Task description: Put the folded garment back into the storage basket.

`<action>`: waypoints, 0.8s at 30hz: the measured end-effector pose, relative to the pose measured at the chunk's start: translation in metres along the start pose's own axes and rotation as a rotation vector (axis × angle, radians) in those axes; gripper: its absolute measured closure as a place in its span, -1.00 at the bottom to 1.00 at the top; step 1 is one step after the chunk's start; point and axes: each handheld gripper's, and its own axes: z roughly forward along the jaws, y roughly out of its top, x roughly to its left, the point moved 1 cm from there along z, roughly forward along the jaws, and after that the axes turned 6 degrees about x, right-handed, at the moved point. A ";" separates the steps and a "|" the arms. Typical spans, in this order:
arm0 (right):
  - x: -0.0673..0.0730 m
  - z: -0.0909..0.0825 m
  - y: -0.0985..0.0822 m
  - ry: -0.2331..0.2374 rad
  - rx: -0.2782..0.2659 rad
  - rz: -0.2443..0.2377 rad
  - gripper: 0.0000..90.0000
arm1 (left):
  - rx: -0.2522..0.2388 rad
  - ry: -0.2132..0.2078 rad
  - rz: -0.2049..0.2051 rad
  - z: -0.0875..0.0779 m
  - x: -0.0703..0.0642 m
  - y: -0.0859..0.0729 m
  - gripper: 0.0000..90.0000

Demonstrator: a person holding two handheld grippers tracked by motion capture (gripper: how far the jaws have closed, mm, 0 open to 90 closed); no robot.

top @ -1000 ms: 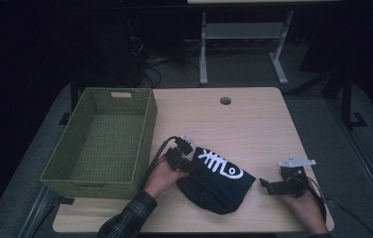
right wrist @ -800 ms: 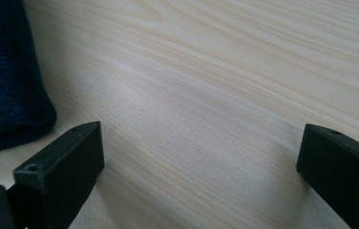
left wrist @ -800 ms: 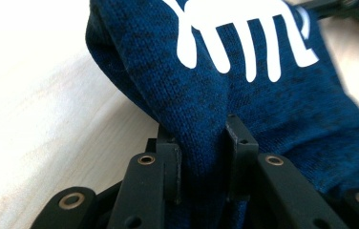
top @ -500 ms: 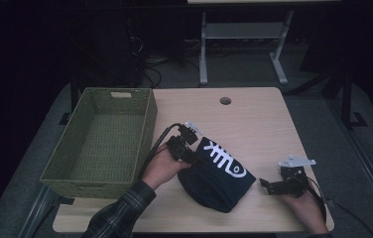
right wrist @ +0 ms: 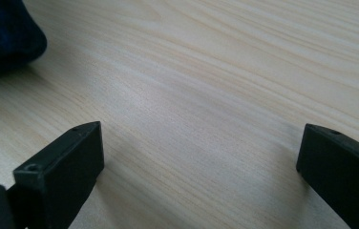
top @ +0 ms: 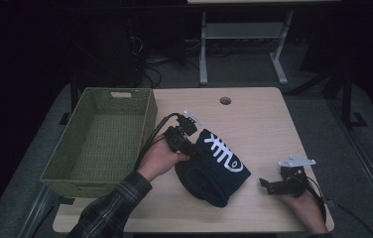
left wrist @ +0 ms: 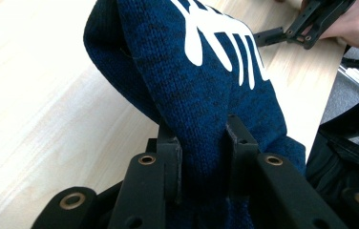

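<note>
In the high view, a dark blue knit garment [top: 214, 168] with a white fish-skeleton print lay bunched on the bench [top: 259, 124], just below the bench's middle. Its long axis ran from about 11 o'clock to 5 o'clock, the printed end toward 11 and raised, the bulk sagging toward 5. The left tool [top: 190, 148] was clenched on the garment's upper edge at its 10 o'clock corner, held by a hand in a plaid sleeve. At 9 o'clock from the garment stood a green woven basket [top: 145, 119], with nothing visible inside. The right tool [top: 266, 184] rested low on the bench at 3 o'clock from the garment, apart from it.

In the left gripper view, the left tool [left wrist: 201, 143] pinched a fold of the blue knit between both jaws, the white print running away toward 1 o'clock. The right tool [left wrist: 273, 34] showed far off at 1 o'clock.

In the right gripper view, the right tool [right wrist: 199, 152] stood released, jaws wide over bare wood, with the garment [right wrist: 3, 33] at 10 o'clock.
</note>
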 end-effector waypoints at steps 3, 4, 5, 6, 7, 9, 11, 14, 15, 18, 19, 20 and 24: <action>0.000 0.000 0.000 0.000 0.000 0.000 -0.96 | 0.003 0.004 0.009 -0.006 -0.001 0.002 0.62; 0.000 0.000 0.000 0.000 0.000 0.000 -0.96 | 0.003 0.008 0.013 -0.008 -0.002 0.003 0.62; 0.000 0.000 0.000 0.000 0.000 0.000 -0.96 | 0.002 0.011 0.015 -0.010 -0.003 0.003 0.62; 0.000 0.000 0.000 0.000 0.000 0.000 -0.96 | -0.002 0.011 0.015 -0.012 -0.003 0.004 0.62; 0.000 0.000 0.000 0.000 0.000 0.000 -0.96 | -0.009 0.011 0.014 -0.015 -0.004 0.005 0.62; 0.000 0.000 0.000 0.000 0.000 0.000 -0.96 | -0.015 0.010 0.022 -0.021 -0.004 0.006 0.62; 0.000 0.000 0.000 0.000 0.000 0.000 -0.96 | -0.019 0.010 0.031 -0.028 -0.004 0.007 0.62; 0.000 0.000 0.000 0.000 0.000 0.000 -0.96 | -0.035 0.008 0.027 -0.038 -0.004 0.006 0.62; 0.000 0.000 0.000 0.000 0.000 0.000 -0.96 | -0.040 0.011 0.027 -0.042 -0.004 0.006 0.62; 0.000 0.000 0.000 0.000 0.000 0.001 -0.96 | -0.048 0.007 0.022 -0.052 -0.002 0.005 0.62; 0.000 0.000 0.000 0.000 0.000 0.001 -0.96 | -0.051 0.009 0.022 -0.056 -0.002 0.005 0.62; 0.000 0.000 0.000 -0.001 0.000 0.001 -0.96 | -0.051 0.010 0.019 -0.059 -0.001 0.004 0.62; 0.000 0.000 0.000 -0.001 0.000 0.001 -0.96 | -0.059 0.016 0.008 -0.072 0.001 0.001 0.62</action>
